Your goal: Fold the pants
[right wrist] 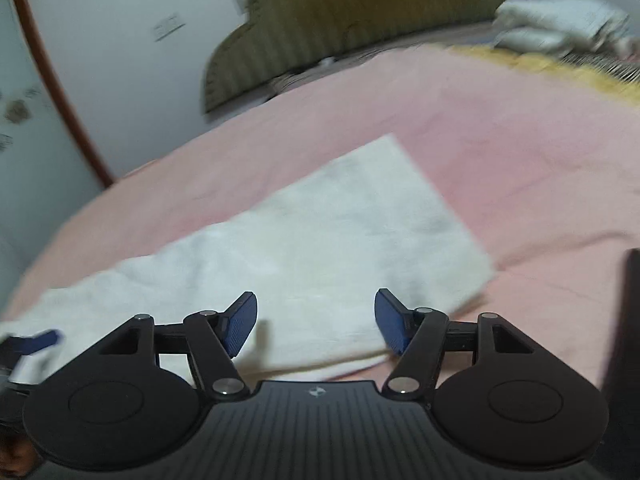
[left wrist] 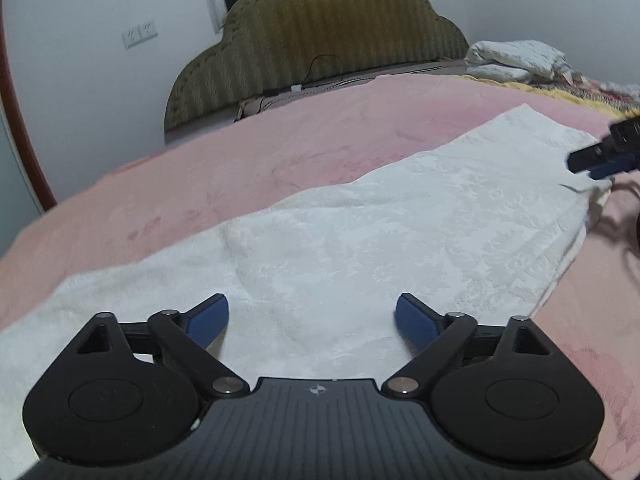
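Observation:
White textured pants (left wrist: 360, 232) lie flat in a long strip across a pink bedspread (left wrist: 280, 140). My left gripper (left wrist: 312, 320) is open and empty, its blue fingers low over the near part of the pants. My right gripper (right wrist: 316, 320) is open and empty over the near edge of the pants (right wrist: 320, 240), close to their right end. The right gripper also shows at the right edge of the left wrist view (left wrist: 600, 156), at the far end of the pants. The left gripper's blue finger (right wrist: 40, 340) shows at the left edge of the right wrist view.
An olive striped headboard (left wrist: 320, 40) stands at the bed's far end. Folded white bedding (left wrist: 516, 60) and a yellow patterned blanket (left wrist: 560, 92) lie at the far right. A white wall with switches (left wrist: 138, 34) is on the left. A dark object (right wrist: 624, 320) is at the right edge.

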